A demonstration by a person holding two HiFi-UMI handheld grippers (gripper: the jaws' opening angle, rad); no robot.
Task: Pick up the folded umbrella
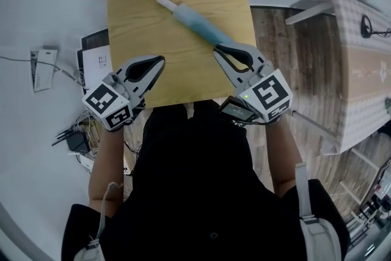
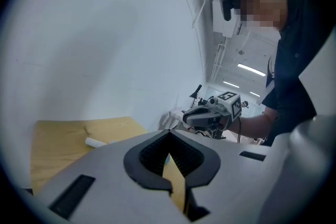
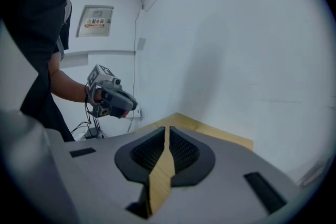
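The folded umbrella [image 1: 194, 22], pale blue with a white handle [image 1: 165, 2], lies slanted on the far half of the wooden table [image 1: 140, 3]. My right gripper [image 1: 217, 49] is shut and empty, its tips just at the umbrella's near end; contact cannot be told. My left gripper [image 1: 160, 60] is shut and empty too, over the table's near left part, apart from the umbrella. In the left gripper view the white handle [image 2: 96, 142] shows past the closed jaws [image 2: 168, 134], with the right gripper [image 2: 209, 113] beyond. The right gripper view shows its closed jaws [image 3: 167, 129] and the left gripper [image 3: 112, 98].
Papers [image 1: 44, 69], a booklet [image 1: 95, 58], cables and a black adapter [image 1: 77, 141] lie on the floor left of the table. A bench with checked cloth [image 1: 360, 64] stands at the right on wooden flooring. A white wall [image 2: 105, 34] is close behind the table.
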